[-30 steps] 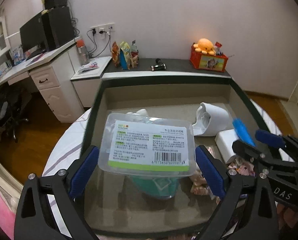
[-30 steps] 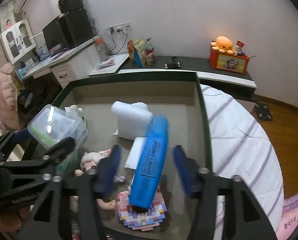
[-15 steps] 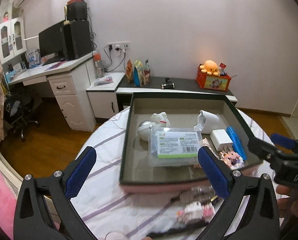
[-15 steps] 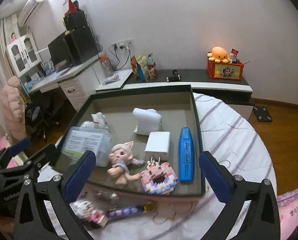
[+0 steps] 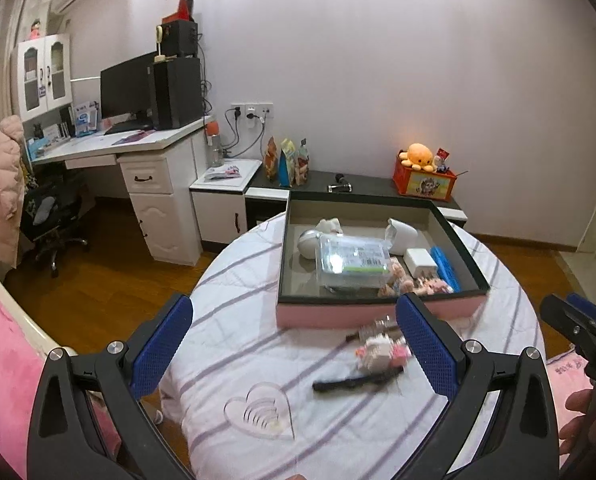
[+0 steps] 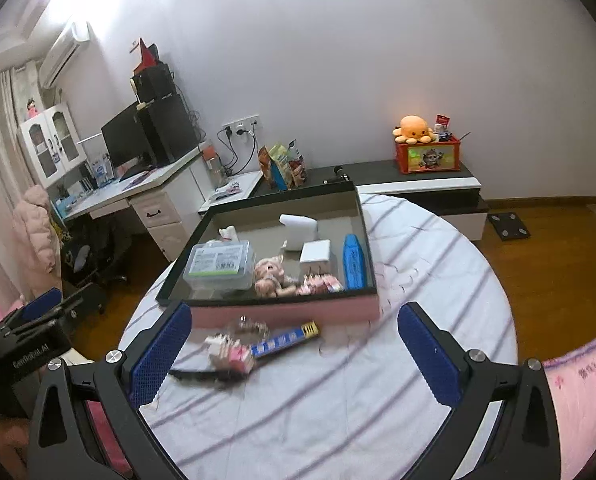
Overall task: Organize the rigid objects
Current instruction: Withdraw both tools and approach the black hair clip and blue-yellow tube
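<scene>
A pink-sided box with a dark rim [image 5: 378, 314] [image 6: 281, 314] sits on the round table. It holds a clear plastic case with a green label [image 5: 354, 260] [image 6: 217, 264], a blue marker [image 5: 444, 268] [image 6: 354, 260], a white charger [image 6: 316, 256], a doll [image 6: 269, 276] and other small items. In front of the box lie a pink-and-white block toy [image 5: 382, 350] [image 6: 229, 354], a blue-and-yellow stick [image 6: 285, 340] and a black strip [image 5: 354, 382]. My left gripper [image 5: 293, 352] and right gripper [image 6: 293, 352] are open, empty, held back above the table's near side.
The table has a white cloth with purple stripes [image 6: 378, 400] and a clear heart-shaped piece [image 5: 259, 410]. A white desk with monitor [image 5: 137, 92] stands to the left. A low dark shelf with an orange plush [image 5: 418, 156] stands behind. Pink bedding [image 6: 578, 380] borders the table.
Both grippers released their objects into the box, the clear case from the left and the blue marker from the right, then pulled back and up away from it.
</scene>
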`<control>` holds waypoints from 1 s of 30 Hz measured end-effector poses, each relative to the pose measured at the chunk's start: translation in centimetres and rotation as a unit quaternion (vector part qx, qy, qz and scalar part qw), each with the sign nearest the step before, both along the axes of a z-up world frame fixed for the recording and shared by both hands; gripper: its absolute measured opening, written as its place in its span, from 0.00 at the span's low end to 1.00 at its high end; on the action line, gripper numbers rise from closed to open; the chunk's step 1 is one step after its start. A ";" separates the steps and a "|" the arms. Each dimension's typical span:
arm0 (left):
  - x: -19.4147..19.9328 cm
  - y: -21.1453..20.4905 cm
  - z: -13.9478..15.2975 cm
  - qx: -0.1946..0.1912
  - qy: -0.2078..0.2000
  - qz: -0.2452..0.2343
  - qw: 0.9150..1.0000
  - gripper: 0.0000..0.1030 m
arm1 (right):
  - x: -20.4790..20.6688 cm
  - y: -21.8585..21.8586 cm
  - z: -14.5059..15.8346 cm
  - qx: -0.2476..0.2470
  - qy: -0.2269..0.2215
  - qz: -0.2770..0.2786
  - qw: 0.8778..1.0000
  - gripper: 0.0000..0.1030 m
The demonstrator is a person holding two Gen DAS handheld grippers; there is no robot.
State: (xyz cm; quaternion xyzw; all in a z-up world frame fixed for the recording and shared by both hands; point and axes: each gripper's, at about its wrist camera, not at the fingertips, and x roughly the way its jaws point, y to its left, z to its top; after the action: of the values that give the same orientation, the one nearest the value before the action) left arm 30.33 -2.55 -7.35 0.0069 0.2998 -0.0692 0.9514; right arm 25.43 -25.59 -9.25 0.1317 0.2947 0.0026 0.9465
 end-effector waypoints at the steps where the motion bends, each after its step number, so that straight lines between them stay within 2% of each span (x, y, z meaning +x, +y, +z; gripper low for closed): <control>1: -0.6 0.1 0.0 0.002 0.000 0.001 1.000 1.00 | -0.7 0.1 0.1 -0.001 -0.002 0.000 1.000 1.00; 8: -5.6 0.7 -0.7 -0.003 -0.001 0.003 1.000 1.00 | -5.9 1.0 -0.2 0.006 -0.009 -0.007 1.000 1.00; 13: -8.8 1.3 -2.2 0.000 0.009 0.005 1.000 1.00 | -7.5 2.4 -0.7 -0.015 0.000 0.011 1.000 1.00; 16: -9.5 1.7 -3.1 -0.001 0.024 0.007 1.000 1.00 | -7.8 2.7 -1.3 -0.008 0.009 0.016 1.000 1.00; 30: -9.8 1.7 -4.1 -0.001 0.034 0.001 0.999 1.00 | -8.1 3.0 -1.9 -0.008 0.019 0.020 1.000 1.00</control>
State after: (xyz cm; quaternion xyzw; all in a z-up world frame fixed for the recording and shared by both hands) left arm 20.56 -0.87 -11.49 0.0032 0.3317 -0.0683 0.9409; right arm 17.31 -22.57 -11.18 0.1183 0.3150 0.0166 0.9415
